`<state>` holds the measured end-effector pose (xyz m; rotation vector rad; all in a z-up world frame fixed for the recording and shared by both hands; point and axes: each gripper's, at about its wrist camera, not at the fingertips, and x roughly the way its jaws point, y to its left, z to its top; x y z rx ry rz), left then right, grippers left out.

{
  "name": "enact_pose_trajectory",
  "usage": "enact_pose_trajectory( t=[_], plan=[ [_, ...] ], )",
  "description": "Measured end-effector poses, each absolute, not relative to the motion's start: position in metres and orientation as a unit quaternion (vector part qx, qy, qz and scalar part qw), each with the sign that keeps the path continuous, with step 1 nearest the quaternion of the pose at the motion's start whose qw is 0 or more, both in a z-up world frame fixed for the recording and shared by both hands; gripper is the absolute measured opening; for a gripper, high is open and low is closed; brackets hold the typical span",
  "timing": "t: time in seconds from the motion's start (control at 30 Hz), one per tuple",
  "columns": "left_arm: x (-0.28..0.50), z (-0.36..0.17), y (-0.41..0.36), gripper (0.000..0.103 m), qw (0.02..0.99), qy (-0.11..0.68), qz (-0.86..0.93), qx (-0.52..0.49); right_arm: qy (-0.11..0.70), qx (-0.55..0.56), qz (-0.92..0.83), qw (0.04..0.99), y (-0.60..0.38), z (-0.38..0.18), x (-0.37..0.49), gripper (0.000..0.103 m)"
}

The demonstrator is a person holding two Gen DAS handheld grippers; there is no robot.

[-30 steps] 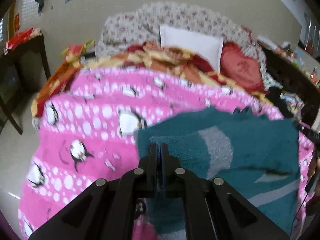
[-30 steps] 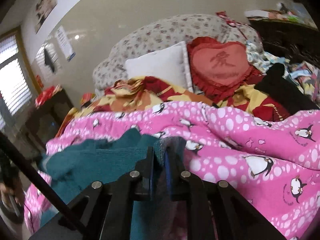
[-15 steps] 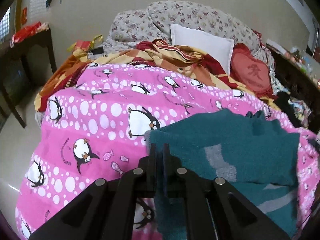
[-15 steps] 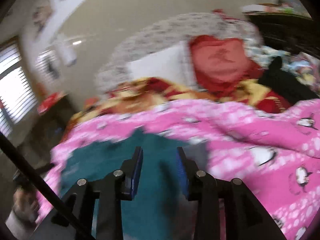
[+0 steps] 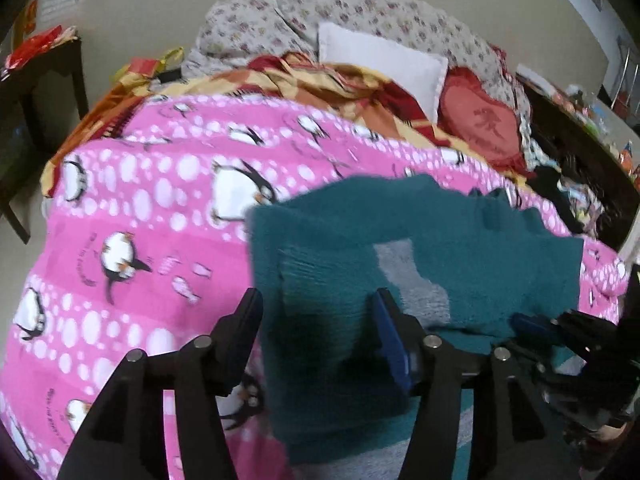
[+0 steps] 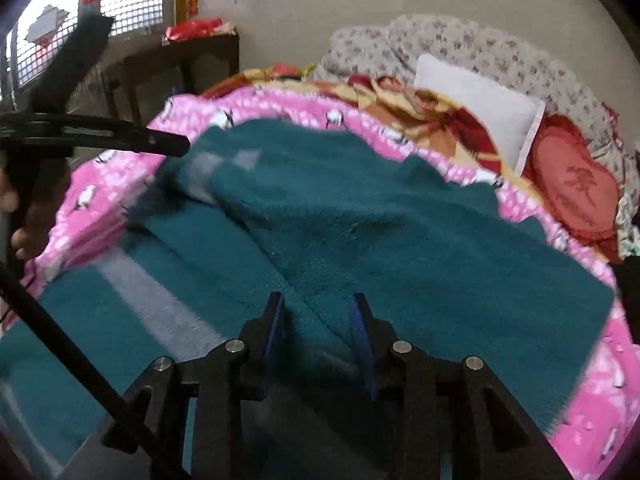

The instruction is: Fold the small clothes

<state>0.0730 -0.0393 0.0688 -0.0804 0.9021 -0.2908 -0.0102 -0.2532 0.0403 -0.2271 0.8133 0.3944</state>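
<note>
A teal fleece garment (image 5: 460,240) with grey stripes (image 5: 416,280) lies partly folded on a pink penguin blanket (image 5: 140,200). My left gripper (image 5: 316,304) hovers over its left edge. Its jaws are opening, and the cloth lies loose between the fingers with no pad pressing on it. In the right wrist view the teal garment (image 6: 400,220) fills the middle. My right gripper (image 6: 318,312) straddles a raised fold of it. Its jaws are closing and the pads stand just off the fold. One left gripper finger (image 6: 160,142) shows at the upper left.
Behind the blanket lie a patterned red and yellow quilt (image 5: 320,76), a white pillow (image 5: 380,64), a red heart cushion (image 5: 484,124) and floral bedding (image 5: 360,12). A dark table (image 5: 44,92) stands on the left and a cluttered dark cabinet (image 5: 580,152) on the right.
The left gripper was shut on the teal edge and has let it go, its fingers now wide apart. The right gripper released the cloth, swung across the garment, rolled, and its gap narrowed again.
</note>
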Motion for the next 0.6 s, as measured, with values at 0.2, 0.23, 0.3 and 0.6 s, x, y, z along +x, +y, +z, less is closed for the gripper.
enact_pose_trajectory(
  t=[0.2, 0.23, 0.3, 0.6],
  plan=[
    [0.072, 0.079, -0.04, 0.01, 0.877, 0.448, -0.174, -0.026, 0.385, 0.033, 0.266, 0.883, -0.283, 0.071, -0.007, 0.001],
    [0.071, 0.082, -0.036, 0.01, 0.877, 0.446, -0.179, -0.029, 0.38, 0.049, 0.283, 0.879, -0.286, 0.078, -0.011, 0.001],
    [0.069, 0.087, -0.026, 0.009, 0.882, 0.438, -0.17, -0.028, 0.374, 0.075, 0.31, 0.871, -0.291, 0.084, -0.014, 0.001],
    [0.068, 0.072, -0.031, 0.04, 0.877, 0.453, -0.157, -0.031, 0.374, -0.071, 0.243, 0.892, -0.237, 0.058, -0.014, 0.03]
  ],
)
